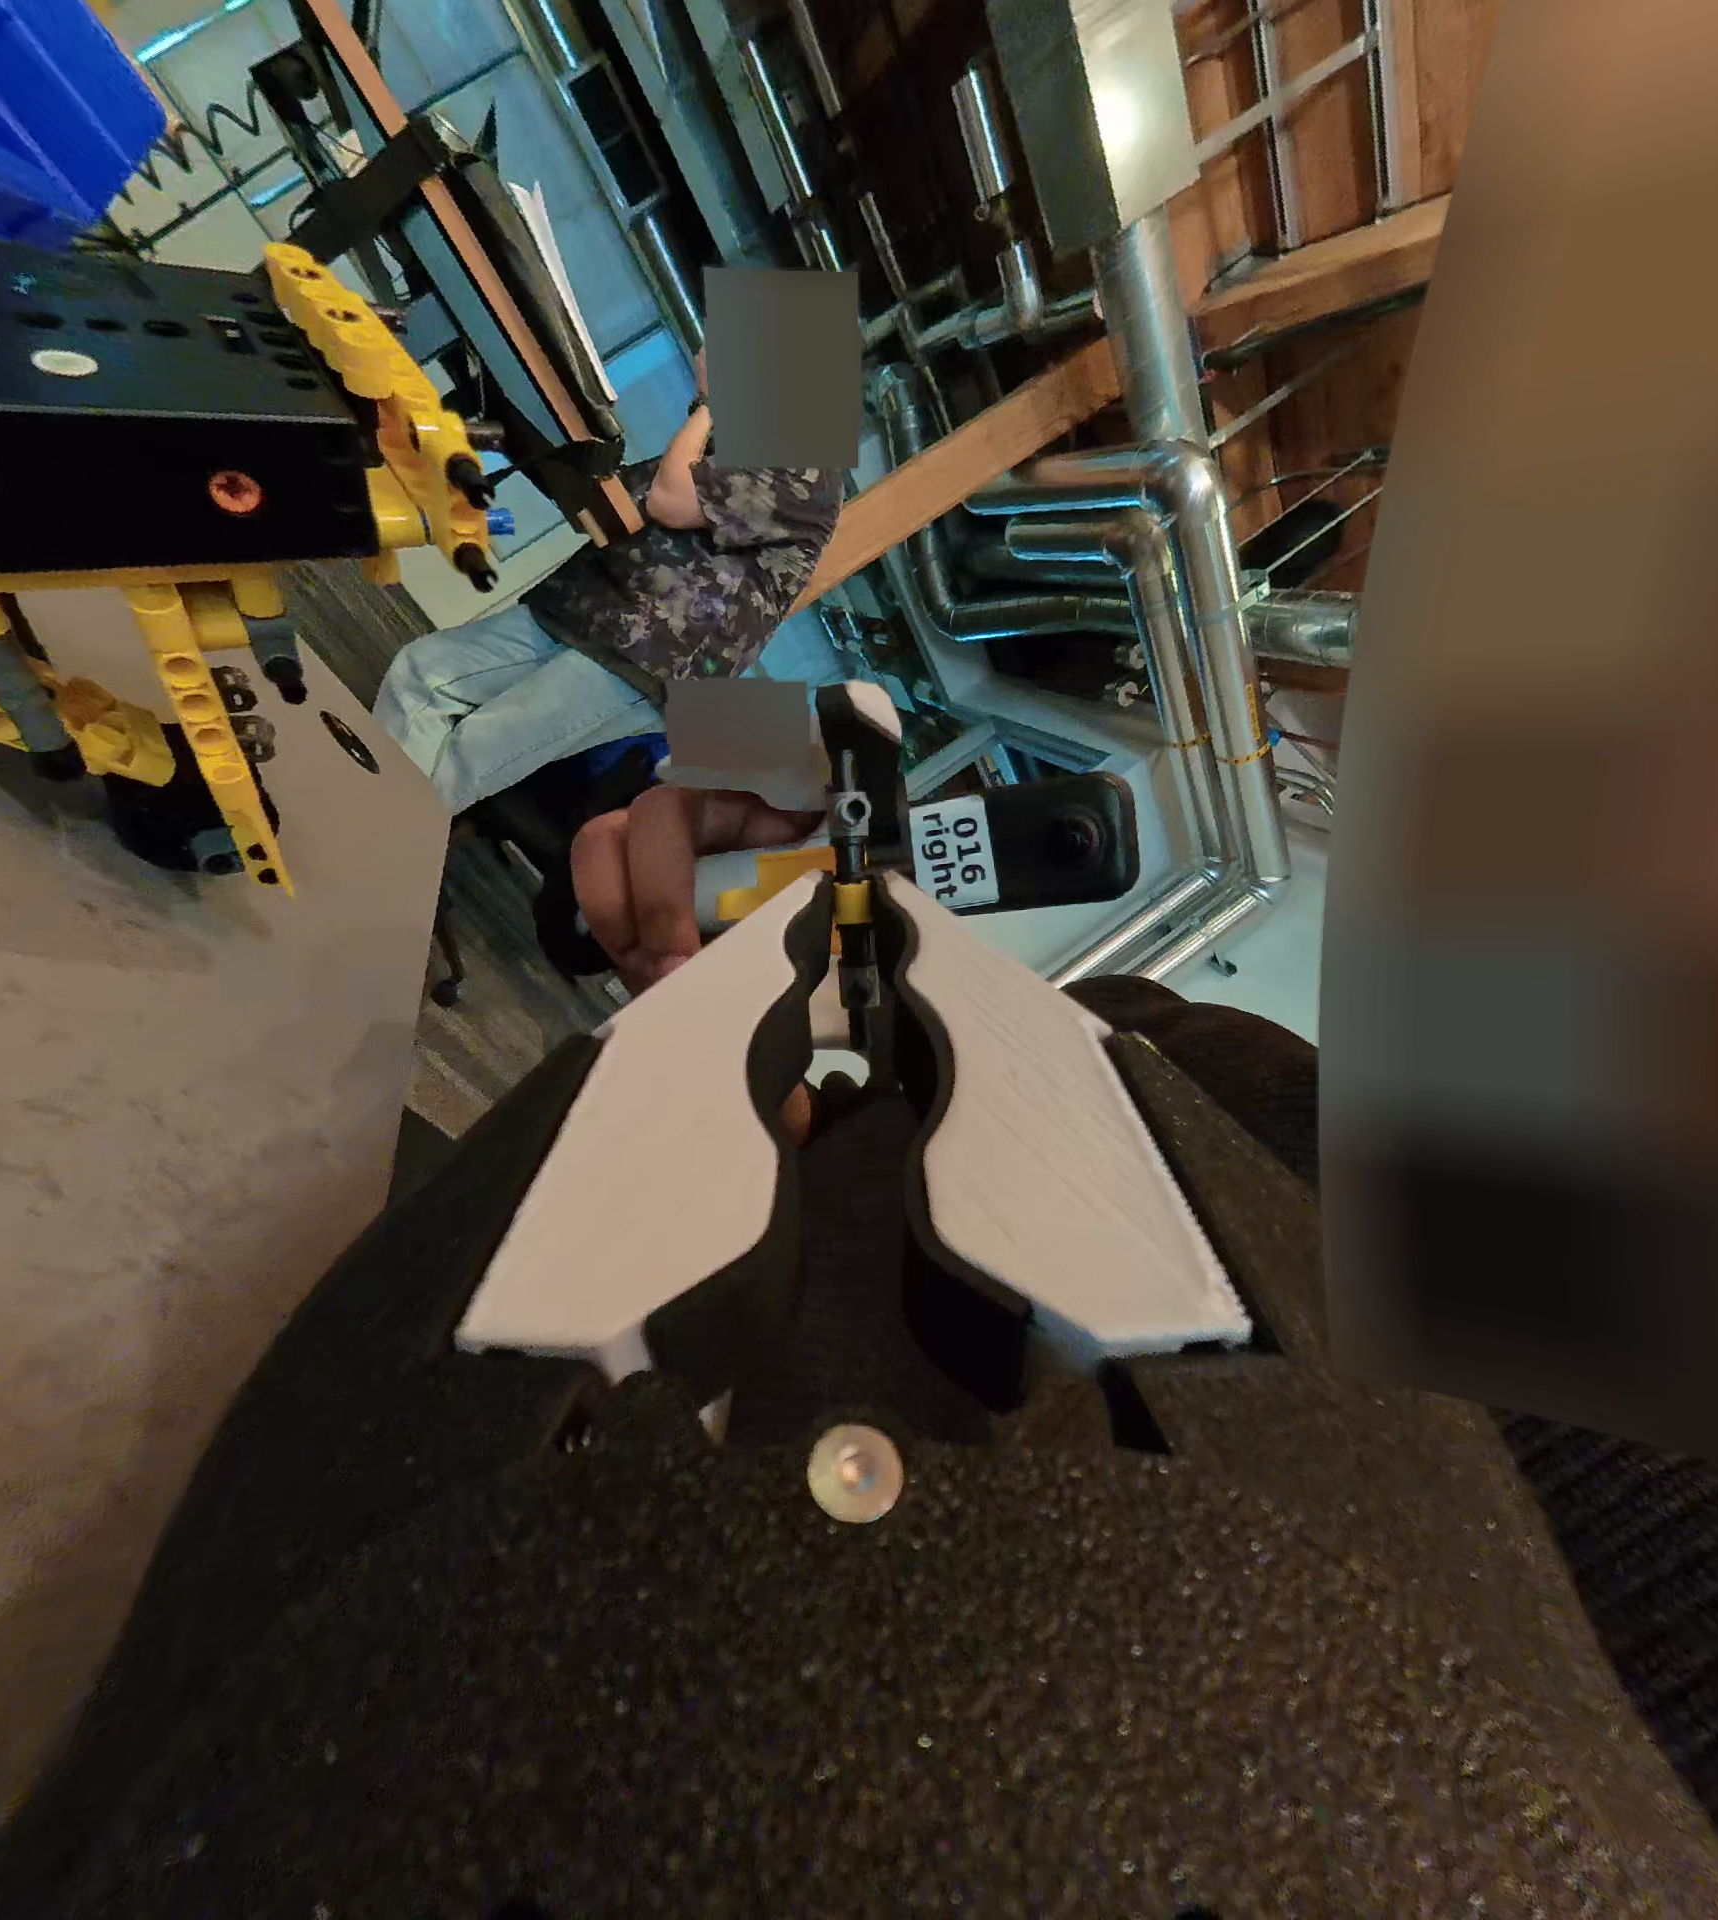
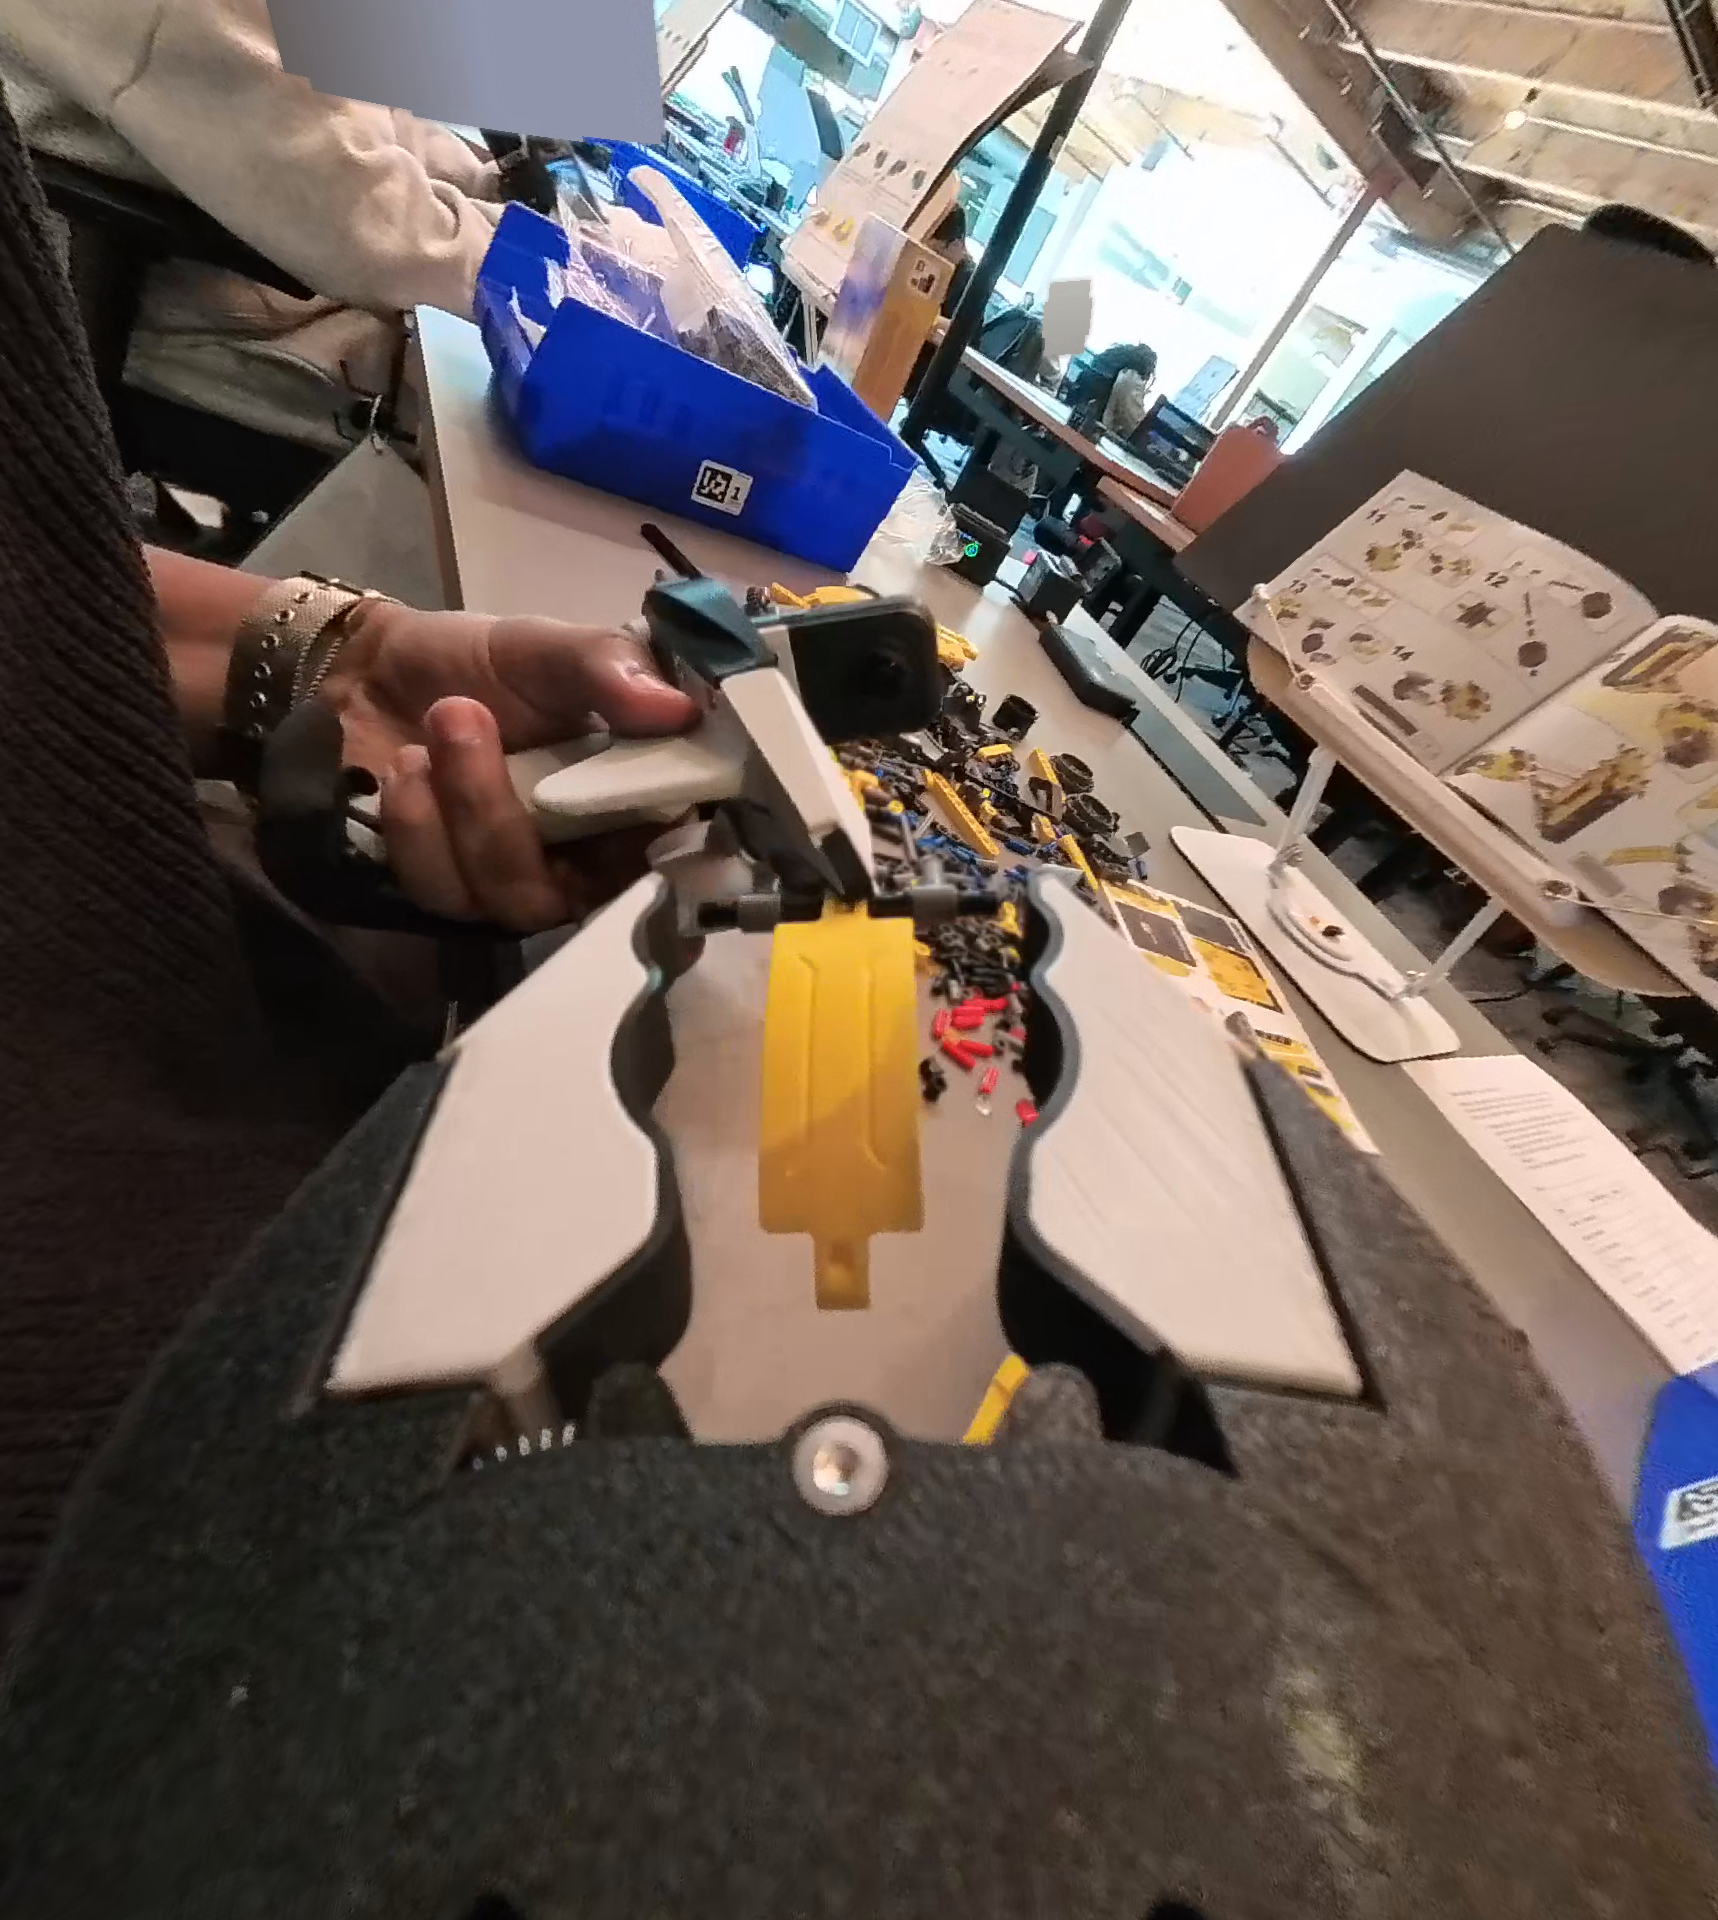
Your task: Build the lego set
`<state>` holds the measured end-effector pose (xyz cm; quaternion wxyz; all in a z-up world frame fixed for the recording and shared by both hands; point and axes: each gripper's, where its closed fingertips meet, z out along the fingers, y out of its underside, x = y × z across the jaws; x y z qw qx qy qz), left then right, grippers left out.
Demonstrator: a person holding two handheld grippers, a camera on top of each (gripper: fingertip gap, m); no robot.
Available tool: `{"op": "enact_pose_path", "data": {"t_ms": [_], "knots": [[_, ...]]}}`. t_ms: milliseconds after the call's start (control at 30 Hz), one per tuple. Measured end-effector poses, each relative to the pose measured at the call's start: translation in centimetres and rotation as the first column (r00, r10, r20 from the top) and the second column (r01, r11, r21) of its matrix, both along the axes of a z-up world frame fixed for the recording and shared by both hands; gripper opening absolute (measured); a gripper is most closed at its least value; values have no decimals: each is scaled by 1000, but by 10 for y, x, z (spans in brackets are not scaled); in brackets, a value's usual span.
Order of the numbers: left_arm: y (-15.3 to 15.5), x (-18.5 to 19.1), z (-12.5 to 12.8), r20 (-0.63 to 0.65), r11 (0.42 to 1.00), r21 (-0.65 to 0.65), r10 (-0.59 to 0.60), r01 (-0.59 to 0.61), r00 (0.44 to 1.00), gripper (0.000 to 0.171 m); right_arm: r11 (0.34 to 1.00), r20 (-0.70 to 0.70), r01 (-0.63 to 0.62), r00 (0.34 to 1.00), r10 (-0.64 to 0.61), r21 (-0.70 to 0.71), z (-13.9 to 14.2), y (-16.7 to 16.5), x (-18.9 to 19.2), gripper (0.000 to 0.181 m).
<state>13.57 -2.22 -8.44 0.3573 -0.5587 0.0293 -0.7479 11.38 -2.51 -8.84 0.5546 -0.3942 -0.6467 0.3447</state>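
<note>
Gripping a thin black axle assembly with one yellow bush, the left gripper has its white fingers closed on the part near their tips. Right gripper: jaws spread wide, nothing held; its fingertips flank the same axle assembly, pinched there by the left gripper. Below, on the grey table: one long yellow panel, a scatter of small red pins and black pins. Farther off: one blue bin bearing a square marker label, one open instruction booklet on a white stand, one printed sheet. Left view: one yellow-and-black brick-built model, part assembled.
</note>
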Motion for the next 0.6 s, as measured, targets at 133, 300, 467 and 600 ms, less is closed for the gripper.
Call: {"op": "enact_pose_path", "data": {"t_ms": [133, 300, 467, 600], "knots": [[-1, 0, 1, 36, 1000, -18, -20, 21, 999, 6, 1000, 0, 10, 1000, -10, 10, 0, 2, 2, 61], [-2, 1, 3, 69, 999, -32, -42, 44, 997, 6, 999, 2, -7, 1000, 7, 48, 1, -1, 3, 57], [-4, 1, 3, 84, 997, -34, -61, 64, 995, 6, 998, 6, -22, 1000, 22, 57, 1, -3, 3, 57], [-4, 2, 4, 92, 997, -37, -68, 72, 993, 6, 997, 12, -25, 1000, 24, 73, 0, -3, 3, 57]]}}
